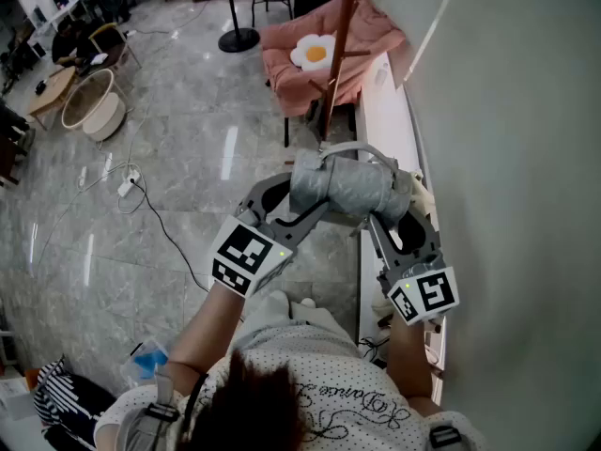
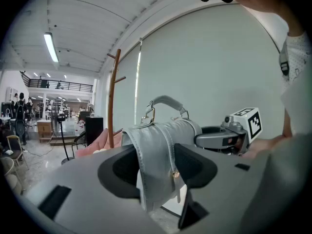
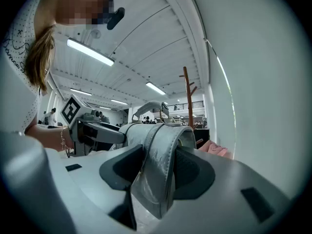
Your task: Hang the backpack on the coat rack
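Head view: left gripper (image 1: 302, 210) and right gripper (image 1: 381, 216) both clamp the backpack (image 1: 343, 186), coat rack (image 1: 340, 50) ahead; either pinch slipping could drop it.

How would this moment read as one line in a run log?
left gripper: shut on backpack | right gripper: shut on backpack | backpack: held up, not yet hung | coat rack: ahead, by wall

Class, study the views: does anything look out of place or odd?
A power strip and its cable trail loose across the floor: a likely trip hazard. The backpack, held by the left gripper and right gripper, looks sound.
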